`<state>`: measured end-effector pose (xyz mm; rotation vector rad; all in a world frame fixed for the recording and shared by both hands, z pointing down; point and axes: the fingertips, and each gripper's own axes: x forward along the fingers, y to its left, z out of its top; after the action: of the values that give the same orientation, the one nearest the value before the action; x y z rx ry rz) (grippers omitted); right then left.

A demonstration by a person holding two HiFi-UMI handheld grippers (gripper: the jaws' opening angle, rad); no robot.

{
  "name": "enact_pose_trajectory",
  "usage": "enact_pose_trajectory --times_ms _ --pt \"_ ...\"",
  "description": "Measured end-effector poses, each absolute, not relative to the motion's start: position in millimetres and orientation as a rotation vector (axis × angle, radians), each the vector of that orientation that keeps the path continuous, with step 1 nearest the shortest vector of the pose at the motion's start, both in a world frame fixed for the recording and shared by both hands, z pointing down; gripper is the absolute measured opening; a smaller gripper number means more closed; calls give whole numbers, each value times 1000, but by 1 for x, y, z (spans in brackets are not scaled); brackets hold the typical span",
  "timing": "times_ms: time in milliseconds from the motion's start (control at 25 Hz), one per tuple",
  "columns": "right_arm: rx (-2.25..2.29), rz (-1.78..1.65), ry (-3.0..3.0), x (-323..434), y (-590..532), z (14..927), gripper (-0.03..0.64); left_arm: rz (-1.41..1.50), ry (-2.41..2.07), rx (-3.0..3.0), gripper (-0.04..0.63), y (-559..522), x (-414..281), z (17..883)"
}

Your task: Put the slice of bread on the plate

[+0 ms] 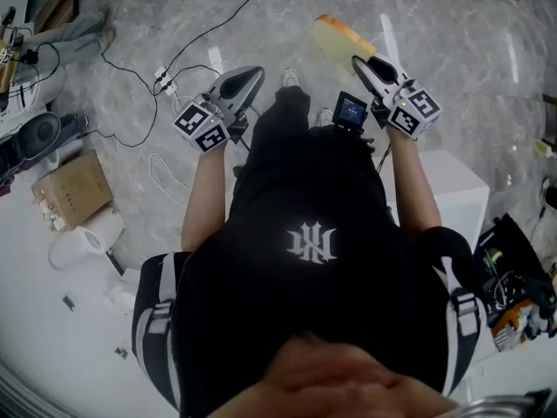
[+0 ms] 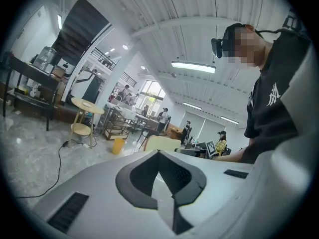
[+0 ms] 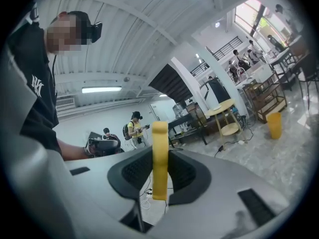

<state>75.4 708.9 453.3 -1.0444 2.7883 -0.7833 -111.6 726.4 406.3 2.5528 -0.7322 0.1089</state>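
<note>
The bread [image 3: 159, 156] stood upright and edge-on in the right gripper [image 1: 359, 62], whose dark pads were clamped on its lower half. It was carried in the air over the floor [image 1: 452, 24], ahead of the person. No plate showed in any view, so the step in hand was judged to be the carry towards it.

Done well, that carry would call for a steady, light squeeze, since the slice looked soft enough to dent or slide. The slice would likely need turning flat and lowering close over the plate before the jaws let go, so that it landed on its face and not on its edge. The left gripper [image 1: 252, 75] was closed on nothing, its jaw tips meeting, and appeared free to steady the plate.

The slice was thick and pale yellow, with rounded corners, a matt face and a browner crust along one side. Whether it was real bread or a model could not be told. The pads were black and finely dotted, set in smooth light-grey plastic shells. The floor was glossy grey stone with veining, crossed by thin black cables [image 1: 130, 70].
</note>
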Motion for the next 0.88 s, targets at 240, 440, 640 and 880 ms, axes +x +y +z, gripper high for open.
enact_pose_trajectory --times_ms 240,440,640,880 --pt "-1116 -775 2815 74 665 452 86 54 -686 2556 6 668 -119 429" --pt "-1142 -759 2846 53 605 442 86 8 -690 2544 6 605 -142 432" --pt "-1166 -712 2885 32 552 424 87 -47 -689 2559 6 549 -170 419" --pt "-1286 -692 2833 32 508 418 87 -68 -647 2563 5 505 -190 419"
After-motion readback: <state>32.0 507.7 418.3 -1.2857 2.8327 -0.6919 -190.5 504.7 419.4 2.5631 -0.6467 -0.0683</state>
